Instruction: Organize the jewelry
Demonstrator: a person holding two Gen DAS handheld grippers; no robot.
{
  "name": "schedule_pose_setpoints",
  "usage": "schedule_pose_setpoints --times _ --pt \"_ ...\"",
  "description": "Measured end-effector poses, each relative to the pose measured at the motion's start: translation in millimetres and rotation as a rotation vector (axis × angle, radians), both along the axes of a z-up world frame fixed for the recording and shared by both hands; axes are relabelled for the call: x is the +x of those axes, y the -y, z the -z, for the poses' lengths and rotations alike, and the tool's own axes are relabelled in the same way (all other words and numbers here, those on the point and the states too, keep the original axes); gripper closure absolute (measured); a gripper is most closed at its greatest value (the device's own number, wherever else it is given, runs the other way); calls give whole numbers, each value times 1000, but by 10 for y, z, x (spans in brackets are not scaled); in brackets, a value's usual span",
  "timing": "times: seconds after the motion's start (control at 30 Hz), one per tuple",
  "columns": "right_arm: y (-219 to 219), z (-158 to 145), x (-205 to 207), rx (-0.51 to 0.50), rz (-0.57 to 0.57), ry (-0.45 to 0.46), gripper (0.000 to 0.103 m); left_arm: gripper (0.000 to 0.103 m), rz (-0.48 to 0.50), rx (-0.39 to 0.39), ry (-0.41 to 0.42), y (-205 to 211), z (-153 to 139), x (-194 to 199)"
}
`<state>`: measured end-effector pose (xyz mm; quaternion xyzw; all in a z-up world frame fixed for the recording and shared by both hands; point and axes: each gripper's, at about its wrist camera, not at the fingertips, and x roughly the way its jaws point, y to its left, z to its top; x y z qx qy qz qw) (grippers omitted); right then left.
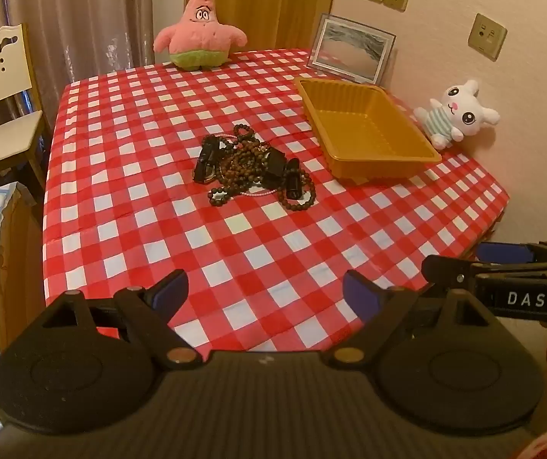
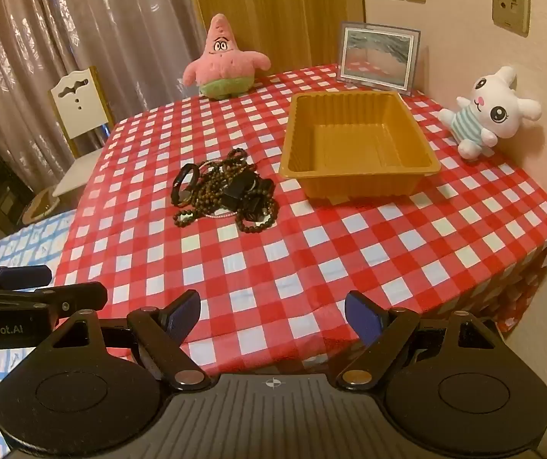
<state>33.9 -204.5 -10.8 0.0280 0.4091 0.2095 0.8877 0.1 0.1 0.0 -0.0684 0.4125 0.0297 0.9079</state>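
A tangled pile of jewelry, dark bead strands, black bands and a thin pink chain, lies in the middle of the red-and-white checked tablecloth. To its right stands an empty gold plastic tray. My left gripper hovers open over the table's near edge, well short of the pile, nothing between its blue pads. My right gripper is open too, near the same edge, empty. Each gripper shows at the side of the other's view.
A pink starfish plush sits at the far edge, a framed picture leans on the wall, and a white bunny plush is beside the tray. A white chair stands left of the table.
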Motion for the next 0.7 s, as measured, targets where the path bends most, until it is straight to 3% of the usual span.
schedule_pose_setpoints --times 0.7 --pt "-8 7 42 -1 1 5 21 16 0 3 4 -1 -1 0"
